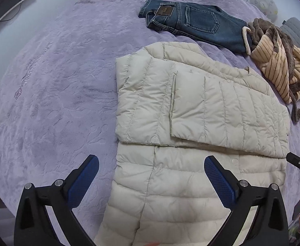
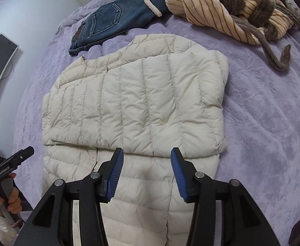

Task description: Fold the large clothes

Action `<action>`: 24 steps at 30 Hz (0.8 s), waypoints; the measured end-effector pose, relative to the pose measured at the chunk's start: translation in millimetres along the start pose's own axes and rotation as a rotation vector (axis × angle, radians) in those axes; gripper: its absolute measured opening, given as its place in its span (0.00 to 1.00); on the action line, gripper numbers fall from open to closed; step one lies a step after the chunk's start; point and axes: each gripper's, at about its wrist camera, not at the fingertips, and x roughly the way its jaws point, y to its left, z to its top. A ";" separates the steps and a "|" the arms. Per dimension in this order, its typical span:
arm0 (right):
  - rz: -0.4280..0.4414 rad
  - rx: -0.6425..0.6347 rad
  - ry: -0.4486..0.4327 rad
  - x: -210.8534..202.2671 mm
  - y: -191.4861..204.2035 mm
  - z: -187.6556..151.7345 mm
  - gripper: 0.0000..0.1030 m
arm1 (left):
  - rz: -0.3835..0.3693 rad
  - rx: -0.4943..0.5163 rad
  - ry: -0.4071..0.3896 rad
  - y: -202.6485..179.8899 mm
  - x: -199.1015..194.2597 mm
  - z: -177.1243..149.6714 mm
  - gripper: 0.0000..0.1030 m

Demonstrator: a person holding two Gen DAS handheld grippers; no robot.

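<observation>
A cream quilted puffer jacket (image 1: 191,110) lies flat on the purple bedspread (image 1: 53,86), its sleeves folded across the chest. It also shows in the right wrist view (image 2: 137,106). My left gripper (image 1: 151,165) is open and empty, hovering over the jacket's lower left part. My right gripper (image 2: 147,156) is open and empty over the jacket's lower right part, just below the folded sleeve edge. The left gripper's body (image 2: 10,166), held in a hand, shows at the left of the right wrist view. The right gripper's tip (image 1: 299,162) shows at the right edge of the left wrist view.
Folded blue jeans (image 1: 193,20) lie beyond the jacket. A striped beige and brown robe (image 1: 279,61) is bunched at the far right, its belt (image 2: 277,55) trailing onto the bedspread (image 2: 269,123). A monitor (image 2: 0,65) stands by the wall on the left.
</observation>
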 end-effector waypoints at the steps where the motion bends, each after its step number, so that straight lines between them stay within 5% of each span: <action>1: 0.003 0.013 0.005 -3.5 -1.4 -2.4 0.56 | 0.009 0.002 0.001 -0.3 -3.8 -1.6 1.00; 6: 0.030 0.076 -0.008 -26.4 -8.2 -18.9 0.81 | 0.037 0.007 0.021 -3.4 -19.7 -10.7 1.00; 24: 0.205 0.203 0.066 -60.1 -32.9 -73.1 0.83 | 0.063 -0.013 0.047 -11.2 -61.8 -64.5 1.00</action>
